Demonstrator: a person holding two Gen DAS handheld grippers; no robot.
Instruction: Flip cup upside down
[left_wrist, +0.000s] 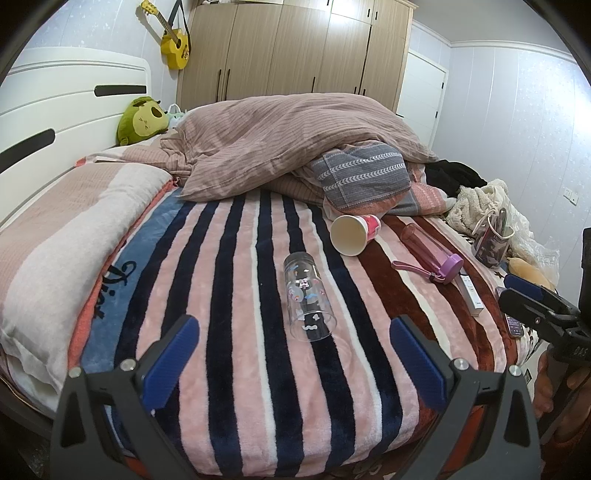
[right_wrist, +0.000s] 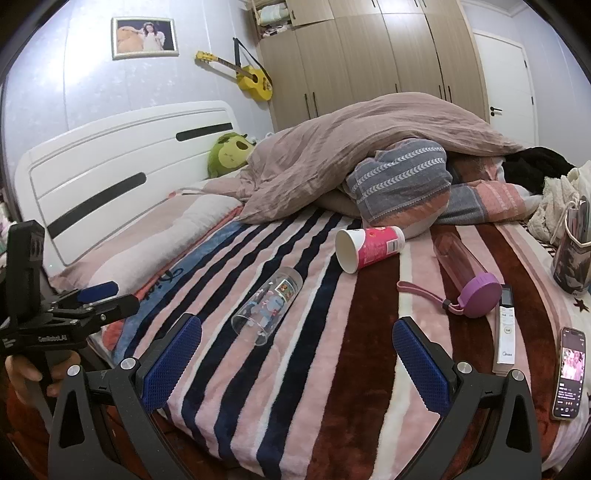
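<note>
A clear glass cup (left_wrist: 308, 295) with cartoon stickers lies on its side on the striped blanket, open mouth toward me; it also shows in the right wrist view (right_wrist: 267, 306). A pink-and-white paper cup (left_wrist: 354, 233) lies on its side farther back, also in the right wrist view (right_wrist: 367, 248). My left gripper (left_wrist: 291, 345) is open and empty, just short of the glass cup. My right gripper (right_wrist: 297, 345) is open and empty, with the glass cup ahead to its left. Each gripper shows at the edge of the other's view.
A pink bottle with a purple lid (right_wrist: 465, 275), a white remote (right_wrist: 505, 330) and a phone (right_wrist: 570, 373) lie on the right of the bed. A heaped duvet (left_wrist: 291, 140) and pillows fill the back. A bag (right_wrist: 574, 251) stands at far right.
</note>
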